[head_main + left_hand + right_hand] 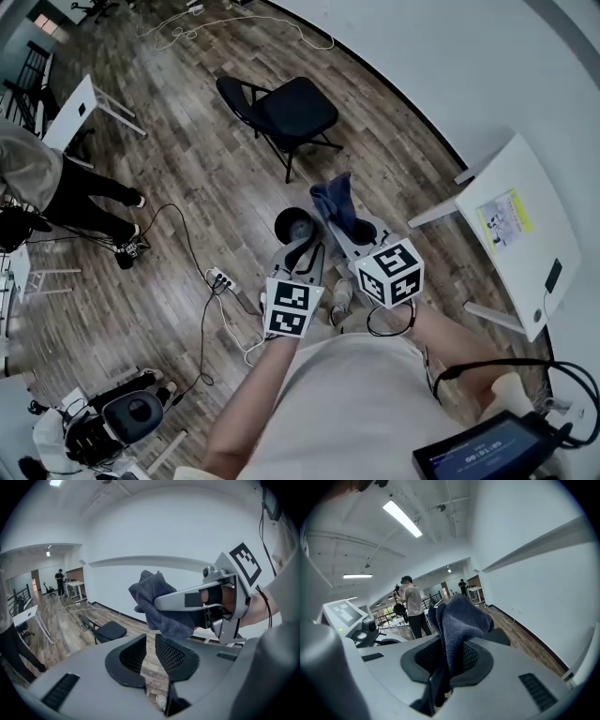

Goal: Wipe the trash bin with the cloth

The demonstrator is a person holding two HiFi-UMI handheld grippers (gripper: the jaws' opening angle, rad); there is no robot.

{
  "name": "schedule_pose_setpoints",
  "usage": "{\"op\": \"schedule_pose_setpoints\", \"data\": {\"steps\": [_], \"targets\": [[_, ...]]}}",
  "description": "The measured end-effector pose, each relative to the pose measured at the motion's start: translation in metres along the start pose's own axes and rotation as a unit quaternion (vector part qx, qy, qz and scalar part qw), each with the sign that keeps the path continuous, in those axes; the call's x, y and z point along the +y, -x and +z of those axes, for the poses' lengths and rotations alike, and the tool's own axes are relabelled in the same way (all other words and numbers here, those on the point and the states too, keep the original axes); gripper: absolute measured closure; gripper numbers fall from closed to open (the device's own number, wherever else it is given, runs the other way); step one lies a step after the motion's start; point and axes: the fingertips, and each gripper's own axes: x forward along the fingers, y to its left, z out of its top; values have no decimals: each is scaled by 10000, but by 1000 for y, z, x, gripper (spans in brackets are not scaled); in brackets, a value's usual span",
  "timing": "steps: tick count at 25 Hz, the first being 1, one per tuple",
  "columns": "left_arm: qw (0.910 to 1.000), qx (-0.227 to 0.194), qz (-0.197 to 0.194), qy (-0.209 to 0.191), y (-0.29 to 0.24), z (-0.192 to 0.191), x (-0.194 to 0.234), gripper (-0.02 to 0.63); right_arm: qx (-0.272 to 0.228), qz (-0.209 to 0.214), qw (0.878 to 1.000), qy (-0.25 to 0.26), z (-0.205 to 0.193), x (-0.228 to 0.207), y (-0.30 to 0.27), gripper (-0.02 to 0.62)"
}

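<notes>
The left gripper (150, 651) is held over the wooden floor (187, 169), its jaws released with a narrow gap between them and nothing in it. In the head view a dark round trash bin (292, 223) stands on the floor at its tips. To the right, the right gripper (447, 663) is clenched on the blue-grey cloth (459, 616), which bunches up above its jaws.

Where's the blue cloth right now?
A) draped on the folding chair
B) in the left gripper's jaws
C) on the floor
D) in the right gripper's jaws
D: the cloth is pinched between the jaws of the right gripper; the left gripper holds nothing.
</notes>
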Motion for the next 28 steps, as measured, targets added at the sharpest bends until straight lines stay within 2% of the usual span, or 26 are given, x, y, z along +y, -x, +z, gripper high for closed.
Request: {"op": "schedule_pose_setpoints", "data": {"steps": [5, 13, 21, 28], "targets": [[9999, -128, -13, 5, 29, -9, 2, 534, -128, 4, 9999, 107, 8, 17, 19, 541], [9990, -418, 18, 182, 89, -28, 24, 534, -377, -262, 9989, 43, 16, 50, 43, 541], [9980, -500, 267, 266, 159, -75, 42, 535, -532, -443, 9976, 25, -3, 97, 60, 541], [9969, -499, 418, 448, 207, -129, 36, 535, -750, -323, 9966, -47, -30, 145, 76, 541]]}}
